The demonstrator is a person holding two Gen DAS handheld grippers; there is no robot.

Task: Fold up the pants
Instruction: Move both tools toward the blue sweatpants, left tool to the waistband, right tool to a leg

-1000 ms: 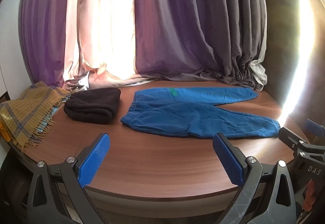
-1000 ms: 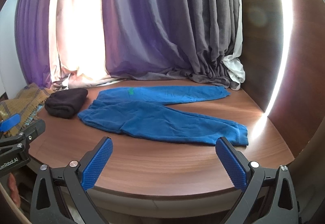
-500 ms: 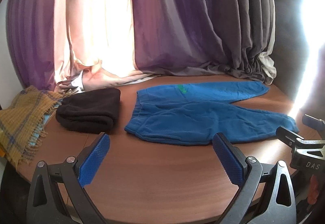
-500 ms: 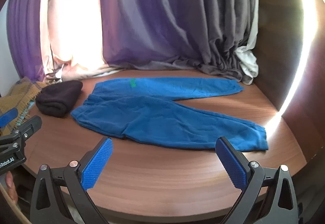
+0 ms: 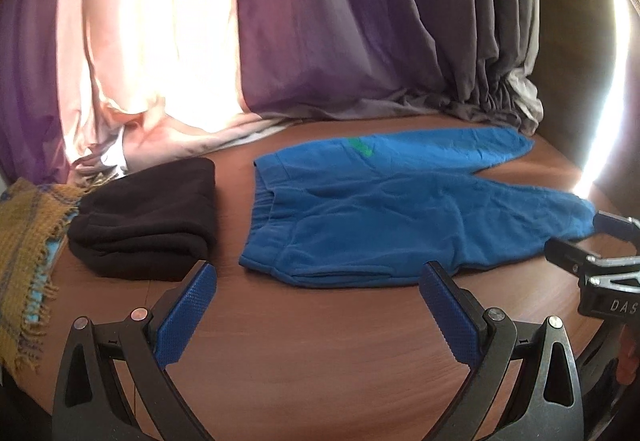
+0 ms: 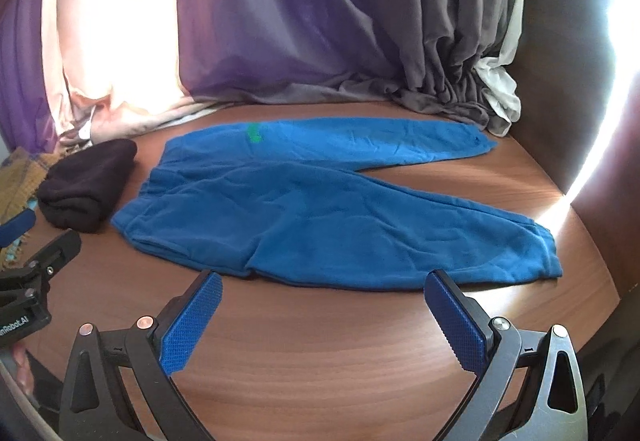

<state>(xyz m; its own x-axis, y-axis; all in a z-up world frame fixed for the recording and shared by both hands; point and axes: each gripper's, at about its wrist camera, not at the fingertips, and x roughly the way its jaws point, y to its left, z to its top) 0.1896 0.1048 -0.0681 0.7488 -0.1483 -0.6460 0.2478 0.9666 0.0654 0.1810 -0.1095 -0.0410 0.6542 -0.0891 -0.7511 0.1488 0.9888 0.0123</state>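
Blue fleece pants (image 5: 384, 213) lie flat on the round wooden table (image 5: 320, 341), waistband to the left, both legs spread to the right, a green tag near the waist. They also show in the right wrist view (image 6: 320, 209). My left gripper (image 5: 318, 301) is open and empty, just short of the waistband's near corner. My right gripper (image 6: 322, 315) is open and empty, just short of the near leg's lower edge. Each gripper shows at the edge of the other's view.
A folded dark garment (image 5: 148, 213) lies left of the pants. A yellow plaid scarf (image 5: 28, 241) hangs at the table's left edge. Purple and grey curtains (image 6: 320, 21) pool along the back of the table. A dark wall panel (image 6: 580, 81) stands at right.
Both grippers have moved forward over the table toward the pants, which now look larger and closer. The pants have not moved.
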